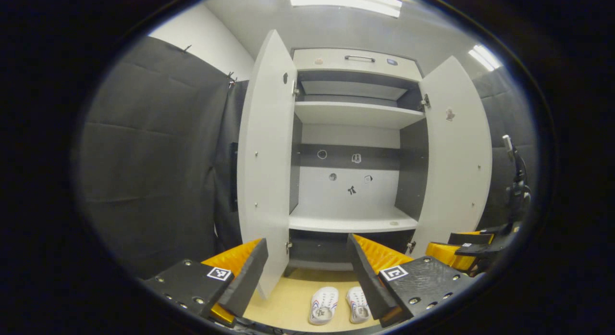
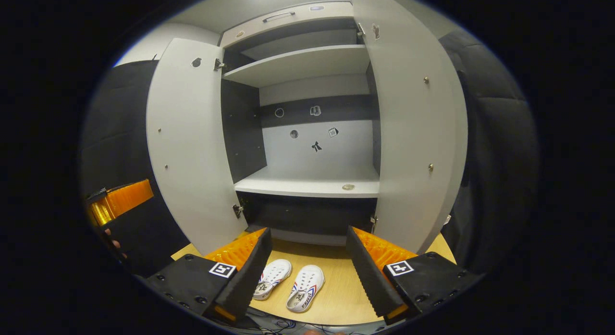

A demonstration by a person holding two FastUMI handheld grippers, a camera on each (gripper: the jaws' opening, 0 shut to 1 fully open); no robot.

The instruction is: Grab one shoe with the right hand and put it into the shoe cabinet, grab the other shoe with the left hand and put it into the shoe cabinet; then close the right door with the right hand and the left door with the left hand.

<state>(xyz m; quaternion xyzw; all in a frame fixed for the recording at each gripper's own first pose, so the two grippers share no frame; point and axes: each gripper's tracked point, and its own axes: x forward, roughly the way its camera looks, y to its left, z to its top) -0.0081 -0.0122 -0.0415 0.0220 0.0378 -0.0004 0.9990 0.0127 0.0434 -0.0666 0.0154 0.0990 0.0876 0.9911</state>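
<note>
Shoe cabinet (image 1: 353, 61) stands against the back of the booth, tall and pale, with a drawer-like panel and handle at the top. Interior back wall carries a dark band and several small stickers.

Left door (image 1: 266, 152) and right door (image 1: 456, 147) both swung fully open, inner faces toward the cameras. In the right gripper view the same doors (image 2: 190, 142) (image 2: 413, 118) frame the opening.

Upper shelf (image 1: 355, 115) and lower shelf (image 1: 350, 223) both bare apart from a small round mark near the lower shelf's front edge; cannot tell whether it is a sticker or a fitting.

Floor (image 2: 336, 287) is light wood-look board running up to the cabinet base.

Two white shoes lie on the floor in front of the cabinet, side by side, toes toward the cabinet, close but apparently not touching: left shoe (image 1: 323, 304) (image 2: 272, 279) and right shoe (image 1: 358, 303) (image 2: 305, 287).

Left gripper (image 1: 307, 267) is held above the floor, facing the cabinet; jaws spread wide, nothing between them. Shoes sit below and between its fingers in the left gripper view.

Right gripper (image 2: 307, 258) likewise spread wide and empty, shoes low between its fingers. It also appears at the right edge of the left gripper view (image 1: 463, 251).
</note>
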